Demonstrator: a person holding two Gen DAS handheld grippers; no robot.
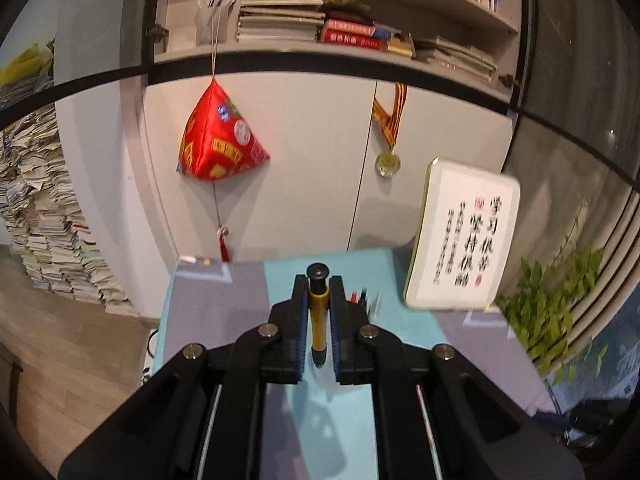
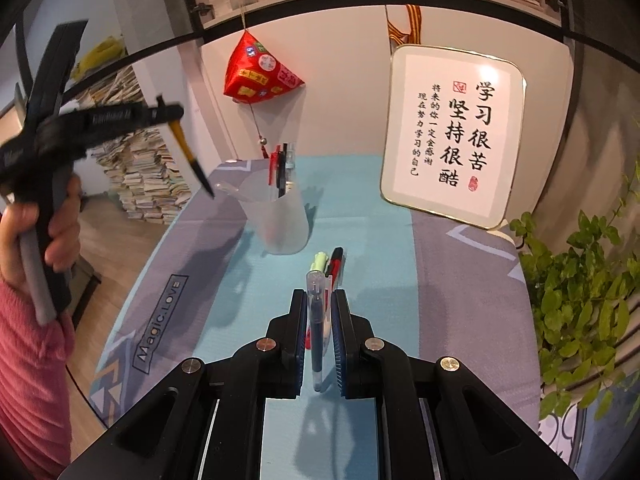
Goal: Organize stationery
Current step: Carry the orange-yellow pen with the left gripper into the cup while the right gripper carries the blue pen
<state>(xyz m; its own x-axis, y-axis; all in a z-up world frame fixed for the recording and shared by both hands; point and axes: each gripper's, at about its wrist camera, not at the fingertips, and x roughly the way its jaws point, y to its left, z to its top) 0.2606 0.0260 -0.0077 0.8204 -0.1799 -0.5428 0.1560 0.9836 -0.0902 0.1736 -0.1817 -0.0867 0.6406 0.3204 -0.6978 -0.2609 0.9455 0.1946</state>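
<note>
On the left of the right wrist view, a hand (image 2: 48, 224) in a pink sleeve (image 2: 32, 380) holds the left gripper (image 2: 172, 114) above the table's (image 2: 224, 288) left edge; its jaws pinch a yellow pen (image 2: 188, 152) that slants down with its dark tip toward the cup. In the left wrist view the same pen (image 1: 319, 312) stands lengthwise between the blue pads (image 1: 303, 320), its black cap poking out past the fingertips.

Right of it, a translucent cup (image 2: 280, 216) stands upright on the blue-and-grey mat (image 2: 360, 208). It holds several pens (image 2: 282, 168), red and black, perhaps a clear one too; the blur leaves the count unsure.

Nearer the camera, a green-capped marker (image 2: 319, 261) and a red-and-black pen (image 2: 335, 264) lie side by side on the mat, just beyond the right gripper (image 2: 319, 304). Its jaws are pressed onto a clear pen (image 2: 316, 320) with a dark refill, which runs along the fingers.

A framed calligraphy plaque (image 2: 452, 136) leans at the far right.
</note>
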